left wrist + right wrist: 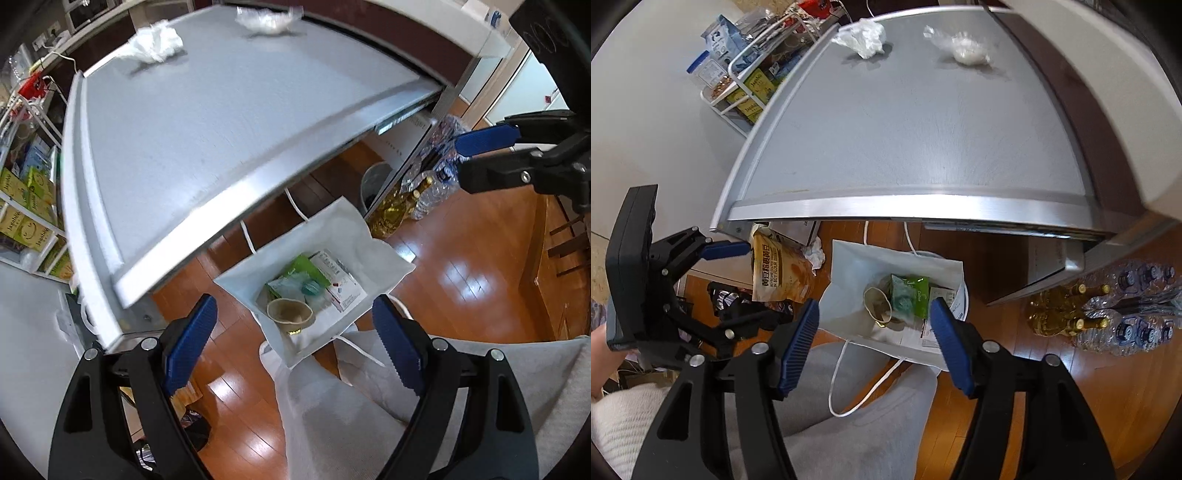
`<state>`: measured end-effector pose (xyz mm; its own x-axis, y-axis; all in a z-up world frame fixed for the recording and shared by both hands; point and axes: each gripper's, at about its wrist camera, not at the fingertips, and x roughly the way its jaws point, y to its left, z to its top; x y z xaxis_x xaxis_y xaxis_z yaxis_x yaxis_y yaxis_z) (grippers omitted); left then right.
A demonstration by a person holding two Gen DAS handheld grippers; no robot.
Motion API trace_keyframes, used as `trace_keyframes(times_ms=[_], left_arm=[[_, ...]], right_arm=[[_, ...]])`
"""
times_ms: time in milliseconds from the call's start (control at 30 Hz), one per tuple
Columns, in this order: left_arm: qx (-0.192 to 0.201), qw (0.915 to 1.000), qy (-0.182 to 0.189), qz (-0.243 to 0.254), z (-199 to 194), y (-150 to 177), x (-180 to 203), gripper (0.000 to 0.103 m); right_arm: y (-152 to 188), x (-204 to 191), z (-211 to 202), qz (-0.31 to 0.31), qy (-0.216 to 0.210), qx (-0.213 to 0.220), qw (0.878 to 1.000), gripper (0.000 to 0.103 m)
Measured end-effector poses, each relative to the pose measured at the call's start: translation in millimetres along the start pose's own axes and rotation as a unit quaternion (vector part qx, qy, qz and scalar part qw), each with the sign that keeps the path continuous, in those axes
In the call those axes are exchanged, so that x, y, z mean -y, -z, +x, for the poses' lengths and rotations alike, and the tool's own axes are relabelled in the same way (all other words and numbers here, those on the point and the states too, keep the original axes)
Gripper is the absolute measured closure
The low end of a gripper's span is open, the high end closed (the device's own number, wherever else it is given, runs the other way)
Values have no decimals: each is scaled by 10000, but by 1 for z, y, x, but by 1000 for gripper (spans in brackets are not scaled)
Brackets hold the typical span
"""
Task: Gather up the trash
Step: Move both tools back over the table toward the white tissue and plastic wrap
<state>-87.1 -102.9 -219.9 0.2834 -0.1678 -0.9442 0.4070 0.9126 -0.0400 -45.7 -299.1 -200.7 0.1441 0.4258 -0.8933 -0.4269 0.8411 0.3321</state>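
Observation:
A white paper bag (388, 266) (849, 258) stands open on the wooden floor under the table's front edge. Inside lie a paper cup (290, 314) (877, 304), a green packet (306, 267) (912, 291) and a white printed box (340, 280). My left gripper (293, 310) (738, 284) hangs open above the bag's mouth, empty. My right gripper (874, 308) (460, 160) is open over the bag too, with nothing between its pads. On the grey table (221, 129) (905, 129), far side, lie a crumpled white tissue (157, 44) (862, 38) and a clear plastic wrap (266, 18) (964, 48).
A white wire rack with green boxes (26, 206) (753, 92) stands left of the table. Bottles and packed water (424, 192) (1126, 317) sit on the floor to the right. A soy flour bag (775, 269) lies left of the paper bag. The person's grey trouser legs (849, 406) fill the foreground.

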Motion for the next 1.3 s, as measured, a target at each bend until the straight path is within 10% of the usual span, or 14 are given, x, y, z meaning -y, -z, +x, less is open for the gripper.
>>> trace_keyframes(times_ms=[400,900,1300], left_arm=[[1111,9933,-212,-223,-76,-34,-13,14],[2645,9574,-924,-694,-155,-98,-64,3],[2475,9599,-1074,-760,-137,-132,-115,2]], right_arm=[[-41,-36,-92,-223,369,1555,9869,12],[-108,-67,-160,-360,1065,3234,9396,4],[-149,-46,-141,128,909,3039,9483,4]])
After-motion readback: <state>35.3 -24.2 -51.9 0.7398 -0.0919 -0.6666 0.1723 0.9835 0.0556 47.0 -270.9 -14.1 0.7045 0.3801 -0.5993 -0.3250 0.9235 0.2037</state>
